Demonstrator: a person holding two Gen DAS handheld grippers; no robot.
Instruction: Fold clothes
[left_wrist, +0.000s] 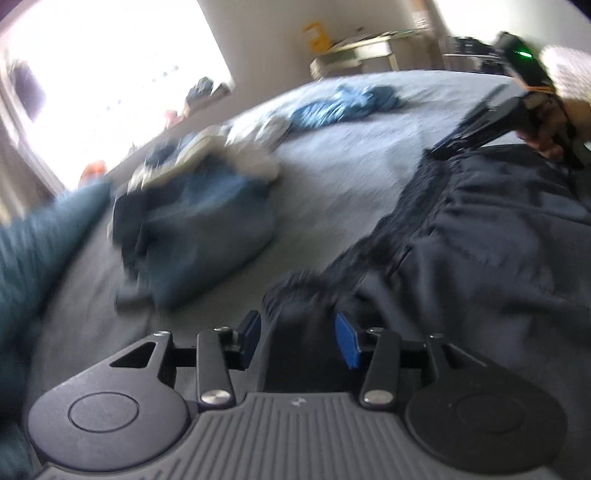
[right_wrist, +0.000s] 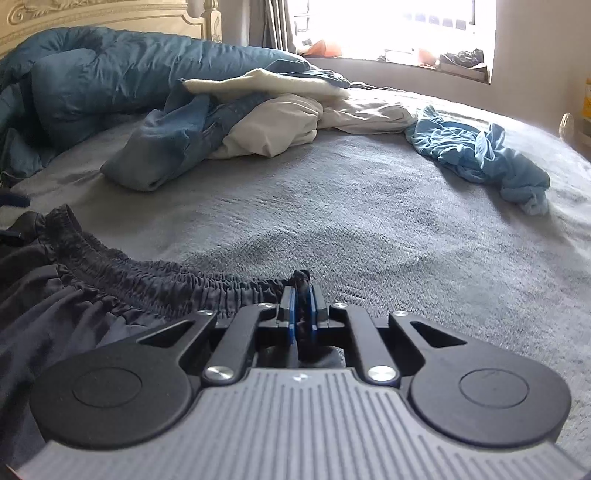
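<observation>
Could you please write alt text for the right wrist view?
The right tongs are shut on the elastic waistband of a dark navy garment lying on a grey bed. Behind it sit a pile of blue and cream clothes and a crumpled light blue garment.

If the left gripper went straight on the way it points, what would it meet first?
Probably the dark garment's gathered waistband, already lying between the left gripper's open jaws. Beyond that lies bare grey bedcover; blur leaves depth uncertain.

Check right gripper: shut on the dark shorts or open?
Shut on the dark shorts. The right gripper has its blue pads pinched together with a bunch of waistband fabric between them.
</observation>
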